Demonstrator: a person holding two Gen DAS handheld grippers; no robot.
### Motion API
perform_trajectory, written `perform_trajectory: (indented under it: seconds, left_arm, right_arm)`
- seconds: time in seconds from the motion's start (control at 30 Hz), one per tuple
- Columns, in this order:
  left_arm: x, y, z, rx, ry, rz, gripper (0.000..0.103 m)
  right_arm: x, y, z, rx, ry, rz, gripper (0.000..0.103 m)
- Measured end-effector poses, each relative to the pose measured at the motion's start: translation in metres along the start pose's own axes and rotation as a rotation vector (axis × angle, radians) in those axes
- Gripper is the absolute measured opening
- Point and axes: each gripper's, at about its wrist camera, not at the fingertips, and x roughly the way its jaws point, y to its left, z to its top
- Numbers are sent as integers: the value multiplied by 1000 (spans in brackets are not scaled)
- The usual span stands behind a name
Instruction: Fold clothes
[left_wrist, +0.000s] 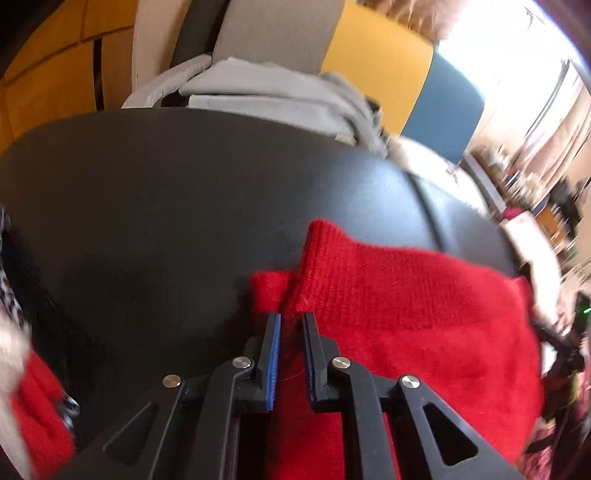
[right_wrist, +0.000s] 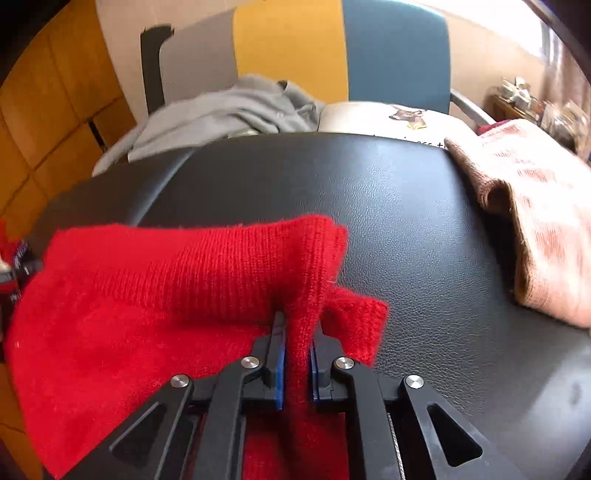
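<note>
Right wrist view first: the wide black leather-look surface (right_wrist: 424, 229) fills the frame, and the fuzzy red knitted sweater (right_wrist: 147, 295) sprawls over its near left part, ribbed band facing the far edge. The right gripper (right_wrist: 297, 332) is clamped on it, a thick fold of red knit squeezed between the blue pads (right_wrist: 280, 369), jaws nearly together. A small flap of the same knit pokes out just to the right of the fingers.

Over to the left wrist view: the same sweater (left_wrist: 406, 314) lies toward the near right of the black surface (left_wrist: 166, 203). The left gripper (left_wrist: 291, 321) has its jaws narrowly parted, tips at the ribbed corner where a little tab folds over. Red shows in the gap, but whether the pads actually press the knit, I can't tell.

Only the right view shows the folded pinkish-beige knitted garment (right_wrist: 535, 221) resting along the right edge, plus a white cushion (right_wrist: 369, 116) on the blue-backed chair (right_wrist: 395, 51) past the far edge. The crumpled grey garment (right_wrist: 221, 110) beyond the far edge shows in both (left_wrist: 277, 96). Only the left view catches a second patch of red knit (left_wrist: 37, 406) at the near left edge, and a blurred cluttered room at far right.
</note>
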Motion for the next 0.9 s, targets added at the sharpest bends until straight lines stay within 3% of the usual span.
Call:
perform_trajectory:
  seconds: [0.07,0.17,0.27,0.33,0.43,0.57,0.63,0.7,0.8,0.9]
  left_arm:
    - [-13,6,-7,-37,-49,-84,23]
    - [-29,10,-18,-31,-73,-78,27]
    - [-41,9,-32,2,-66,-87,33]
    - [-44,9,-43,15,-44,-110,35]
    - [-50,13,-63,12,-16,-137,38]
    - [-55,22,-83,-28,10,-174,38]
    - [-56,22,-95,-24,38,-187,31]
    - [-62,19,-104,-1,33,-177,5]
    - [-75,16,-118,26,40,-154,5]
    - [-68,22,-135,47,88,-84,5]
  right_arm:
    - [-1,-6,-1,29,-7,36,22]
    - [-9,-7,-3,30,-23,17,27]
    - [-23,2,-6,-10,-68,-73,48]
    - [-43,19,-9,-73,-137,-98,50]
    - [-65,49,-20,-158,-163,-30,59]
    - [-67,70,-41,-172,-90,122,66]
    - [-60,75,-57,-174,-45,126,67]
    - [-55,70,-68,-147,-21,122,68]
    - [-58,57,-82,-95,-20,110,68]
    - [-59,51,-99,-72,-18,106,69]
